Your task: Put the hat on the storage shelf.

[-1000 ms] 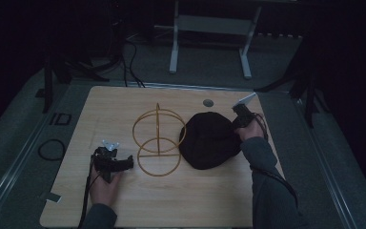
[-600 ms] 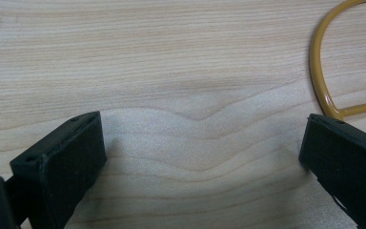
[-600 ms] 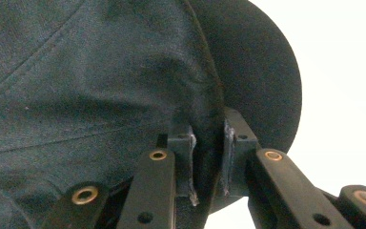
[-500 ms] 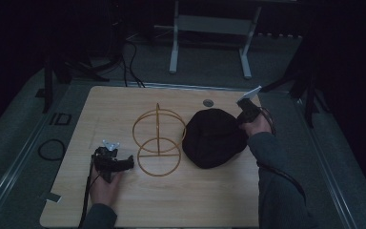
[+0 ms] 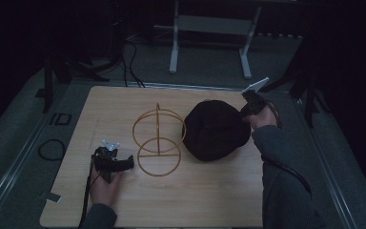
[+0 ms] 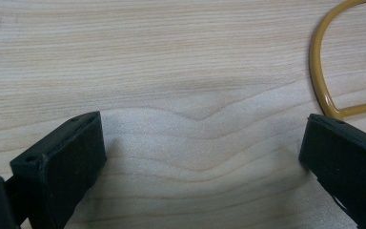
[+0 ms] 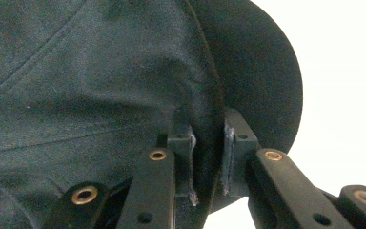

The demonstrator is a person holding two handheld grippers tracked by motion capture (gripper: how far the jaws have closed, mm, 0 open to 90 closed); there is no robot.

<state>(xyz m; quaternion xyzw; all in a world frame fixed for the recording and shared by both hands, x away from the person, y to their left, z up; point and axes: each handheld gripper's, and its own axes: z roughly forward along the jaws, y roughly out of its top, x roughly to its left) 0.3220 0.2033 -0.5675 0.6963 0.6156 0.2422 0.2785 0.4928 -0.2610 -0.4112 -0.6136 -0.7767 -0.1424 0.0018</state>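
Right of centre in the high view, the black cap (image 5: 215,130) is lying on the wooden surface (image 5: 209,195) just beside the yellow wire stand (image 5: 158,141), and the right tool (image 5: 246,109) at the cap's upper right edge is pinching it there. The right tool's own view explains the grip: its two pads are pressing together on the fabric (image 7: 208,143) where the crown is meeting the brim, a thin, firm seam that is giving the tool something to bite on (a soft crown would likely slip or bunch). Holding the cap by that far edge is probably meant to let it hang open as it lifts, so it can be carried over to the stand's upright hoops. At lower left, the left tool (image 5: 124,162) is resting low on the surface, its jaws standing wide apart with nothing but bare wood between them in its own view, and the stand's base ring (image 6: 320,86) is curving past at the upper right, seemingly placed to steady the light stand.
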